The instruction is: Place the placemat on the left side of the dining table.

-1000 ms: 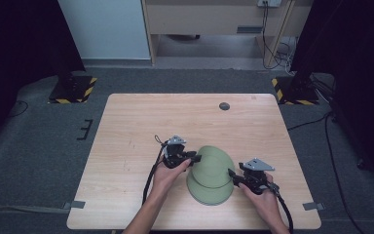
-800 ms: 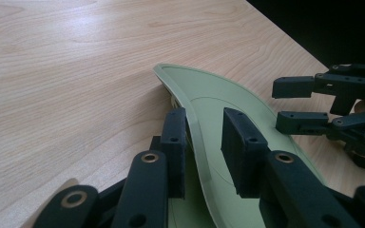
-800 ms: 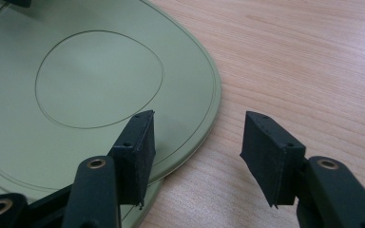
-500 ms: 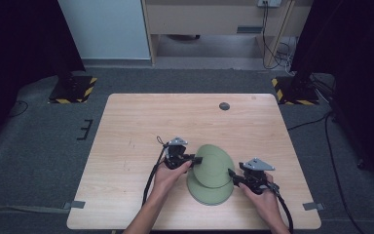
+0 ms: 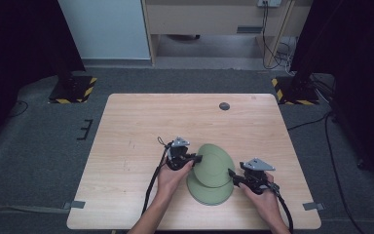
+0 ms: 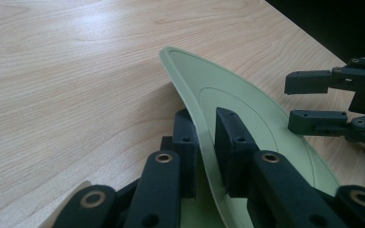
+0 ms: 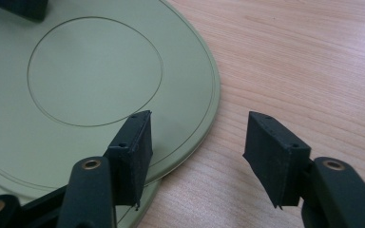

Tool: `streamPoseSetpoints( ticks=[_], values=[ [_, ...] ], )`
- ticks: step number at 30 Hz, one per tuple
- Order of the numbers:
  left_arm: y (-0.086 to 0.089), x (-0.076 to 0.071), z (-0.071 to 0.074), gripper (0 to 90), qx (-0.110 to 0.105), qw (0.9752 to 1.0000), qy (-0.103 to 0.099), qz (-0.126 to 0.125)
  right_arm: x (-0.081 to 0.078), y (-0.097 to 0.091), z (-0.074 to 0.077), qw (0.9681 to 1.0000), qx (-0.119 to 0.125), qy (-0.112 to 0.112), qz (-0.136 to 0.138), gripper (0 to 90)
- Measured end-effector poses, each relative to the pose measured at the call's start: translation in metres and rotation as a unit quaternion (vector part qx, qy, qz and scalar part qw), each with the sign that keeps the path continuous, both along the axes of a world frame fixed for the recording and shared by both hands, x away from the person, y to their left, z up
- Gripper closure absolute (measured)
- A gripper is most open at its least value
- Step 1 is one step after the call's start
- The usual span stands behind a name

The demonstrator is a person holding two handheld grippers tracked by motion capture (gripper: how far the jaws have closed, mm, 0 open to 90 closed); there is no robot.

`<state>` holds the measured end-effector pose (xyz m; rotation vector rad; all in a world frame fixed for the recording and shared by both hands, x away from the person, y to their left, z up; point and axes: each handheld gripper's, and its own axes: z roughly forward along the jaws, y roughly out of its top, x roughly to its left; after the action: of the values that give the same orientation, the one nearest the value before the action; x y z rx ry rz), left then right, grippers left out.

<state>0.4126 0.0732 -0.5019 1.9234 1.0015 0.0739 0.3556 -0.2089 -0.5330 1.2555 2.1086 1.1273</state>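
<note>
Two green plates near the front edge of a wooden desk [image 5: 126,146].
The left hand-held gripper [image 5: 196,159], jaws just closing, clamps the rim of the tilted upper plate [image 5: 214,163]; it leans on the lower plate [image 5: 209,195]. The right hand-held gripper [image 5: 233,174], jaws just opening, stands empty at the plates' right edge. A dark disc [image 5: 224,106] lies well apart.

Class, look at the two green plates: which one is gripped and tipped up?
The upper pale green round plate, pinched at its rim by the left claw; the lower green plate lies flat on the table.
</note>
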Motion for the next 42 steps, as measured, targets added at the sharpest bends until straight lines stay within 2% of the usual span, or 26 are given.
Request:
streamPoseSetpoints(
  ticks=[2, 4, 8, 11, 17, 20, 30, 36, 42],
  values=[
    [0.0, -0.001, 0.0, 80.0, 0.003, 1.0, -0.003, -0.002, 0.0, 0.0, 0.0, 1.0, 0.0, 0.0, -0.001, 40.5],
    [0.0, -0.001, 0.001, 82.3, 0.0, 1.0, -0.004, -0.004, 0.001, -0.002, 0.001, 0.9999, 0.004, 0.011, -0.008, 32.3],
    [0.0, -0.003, 0.005, 84.8, -0.007, 0.9999, -0.01, -0.009, 0.002, -0.008, 0.004, 0.9997, 0.012, 0.013, -0.018, 29.8],
    [0.0, -0.004, 0.007, 84.9, -0.006, 0.9998, -0.012, -0.011, 0.002, -0.01, 0.006, 0.9995, 0.018, 0.011, -0.023, 29.6],
    [0.003, -0.006, 0.019, 85.1, -0.023, 0.9994, -0.018, -0.017, 0.004, -0.023, 0.009, 0.9986, 0.03, 0.014, -0.042, 29.0],
    [0.004, -0.007, 0.027, 85.1, -0.032, 0.9989, -0.026, -0.022, 0.005, -0.031, 0.01, 0.9979, 0.032, 0.015, -0.054, 28.9],
    [0.01, -0.013, 0.056, 85.3, -0.053, 0.9964, -0.057, -0.033, 0.007, -0.036, 0.008, 0.9974, 0.028, 0.022, -0.063, 28.8],
    [0.011, -0.014, 0.069, 85.3, -0.054, 0.9953, -0.072, -0.035, 0.007, -0.037, 0.006, 0.997, 0.027, 0.028, -0.066, 28.7],
    [0.01, -0.005, 0.074, 85.3, -0.045, 0.9957, -0.073, -0.037, 0.009, -0.038, 0.006, 0.9961, 0.037, 0.033, -0.073, 28.8]
  ],
)
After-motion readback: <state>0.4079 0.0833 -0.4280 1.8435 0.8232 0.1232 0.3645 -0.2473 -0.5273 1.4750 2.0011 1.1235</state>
